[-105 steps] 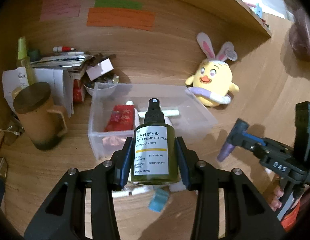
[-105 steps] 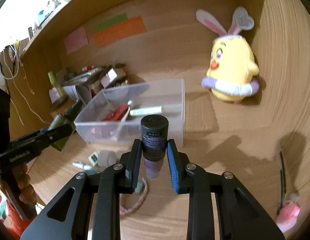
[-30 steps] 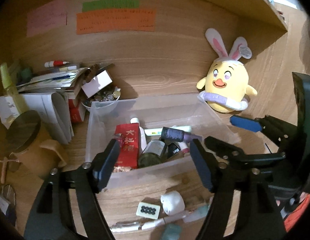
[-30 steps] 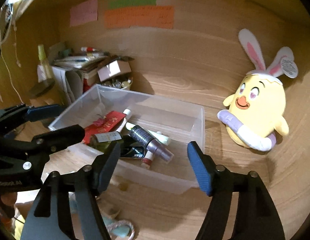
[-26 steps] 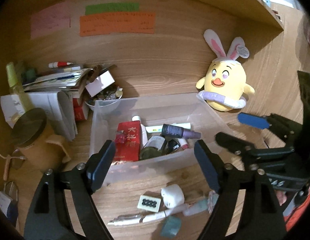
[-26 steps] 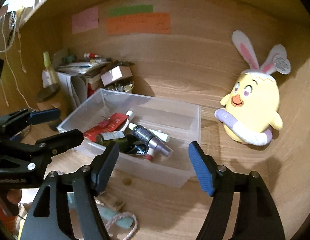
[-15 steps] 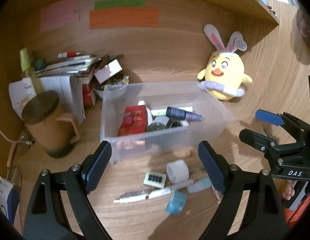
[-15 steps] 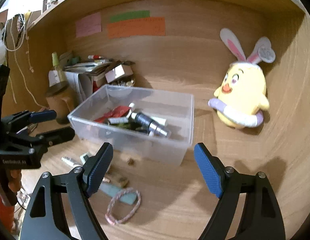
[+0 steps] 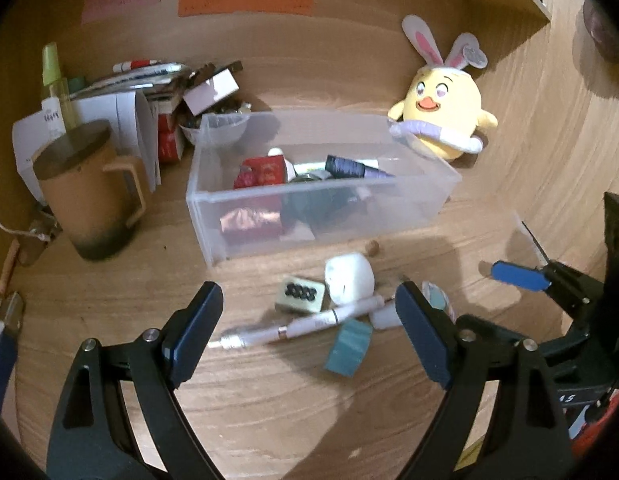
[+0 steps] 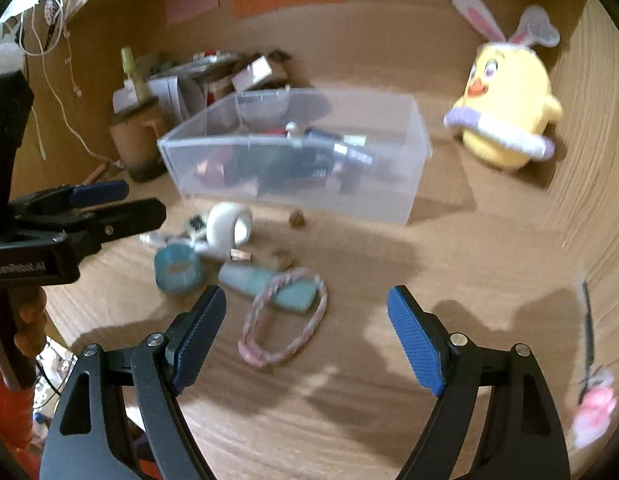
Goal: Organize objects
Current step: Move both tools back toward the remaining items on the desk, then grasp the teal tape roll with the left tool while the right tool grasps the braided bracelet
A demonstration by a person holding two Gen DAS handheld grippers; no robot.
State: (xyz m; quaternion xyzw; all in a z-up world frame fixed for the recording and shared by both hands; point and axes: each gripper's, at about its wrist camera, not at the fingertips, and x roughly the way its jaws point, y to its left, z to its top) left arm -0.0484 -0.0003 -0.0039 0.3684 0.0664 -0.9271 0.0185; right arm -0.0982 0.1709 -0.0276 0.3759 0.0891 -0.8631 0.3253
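A clear plastic bin (image 9: 321, 216) holds a red packet, a dark green bottle and a purple-capped bottle (image 9: 349, 166). In front of it on the wooden desk lie a white tape roll (image 9: 349, 282), a small printed block (image 9: 299, 294), a white pen (image 9: 305, 324), a teal tape roll (image 9: 347, 346), a teal tube (image 10: 269, 286) and a braided cord loop (image 10: 285, 316). My left gripper (image 9: 309, 328) hangs open and empty over the pen and teal roll. My right gripper (image 10: 305, 320) is open and empty above the cord loop.
A brown lidded mug (image 9: 89, 196) and a pile of papers and boxes (image 9: 149, 92) stand left of the bin. A yellow plush chick (image 9: 441, 120) sits at the back right. A pink-ended stick (image 10: 593, 404) lies far right. Coloured notes hang on the back wall.
Both bottles went from my grippers into the bin. Since a second ago both grippers have drawn back and down from the bin toward the loose items, jaws a bit wider.
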